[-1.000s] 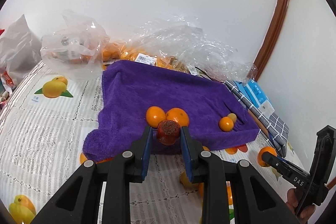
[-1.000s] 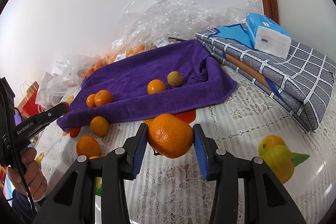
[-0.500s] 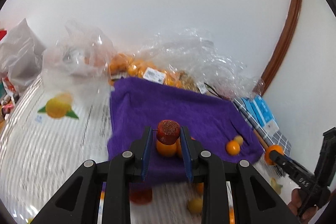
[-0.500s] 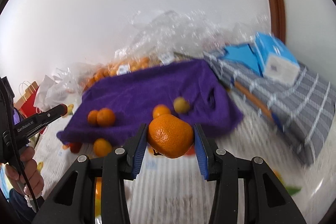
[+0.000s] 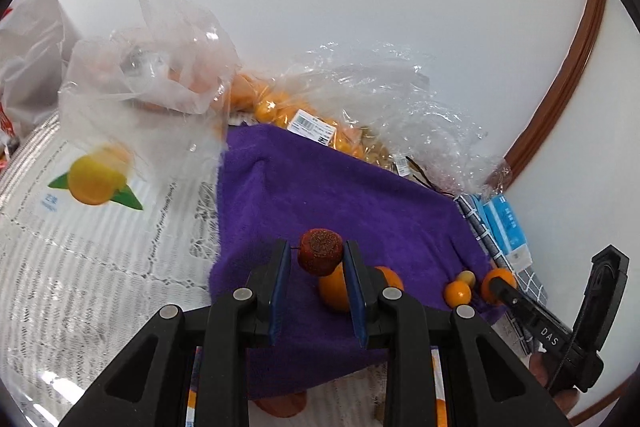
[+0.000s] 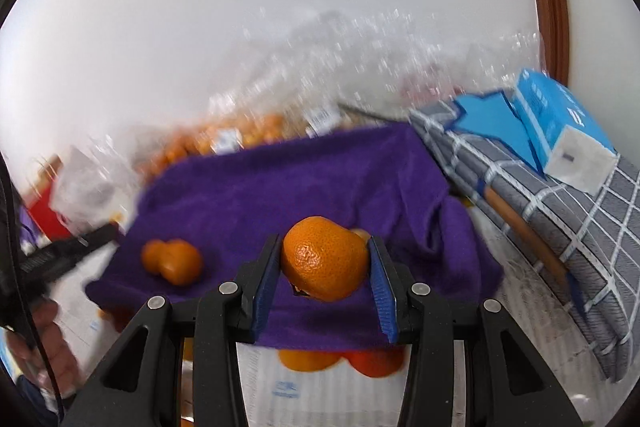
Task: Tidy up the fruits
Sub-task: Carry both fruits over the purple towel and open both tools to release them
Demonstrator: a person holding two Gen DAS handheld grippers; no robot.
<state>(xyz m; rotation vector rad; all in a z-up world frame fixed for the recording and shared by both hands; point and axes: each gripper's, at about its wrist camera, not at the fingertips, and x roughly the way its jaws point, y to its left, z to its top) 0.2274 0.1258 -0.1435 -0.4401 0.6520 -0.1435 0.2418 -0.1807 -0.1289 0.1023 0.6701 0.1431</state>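
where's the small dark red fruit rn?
Left wrist view, center: the small dark red fruit is clamped in the left claw, above the purple towel, just ahead of two oranges.

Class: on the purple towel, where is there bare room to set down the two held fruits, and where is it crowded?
Bare: the towel's middle and back, from its left edge to the plastic bags. Crowded: the near strip, with two oranges on one side and small fruits at the right corner by the grey cloth.

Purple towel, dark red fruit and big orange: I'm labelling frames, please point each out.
purple towel [image 5: 320, 195], left wrist view, bare middle of cloth.
dark red fruit [image 5: 320, 251], left wrist view, its rough top.
big orange [image 6: 325, 263], right wrist view, front peel.
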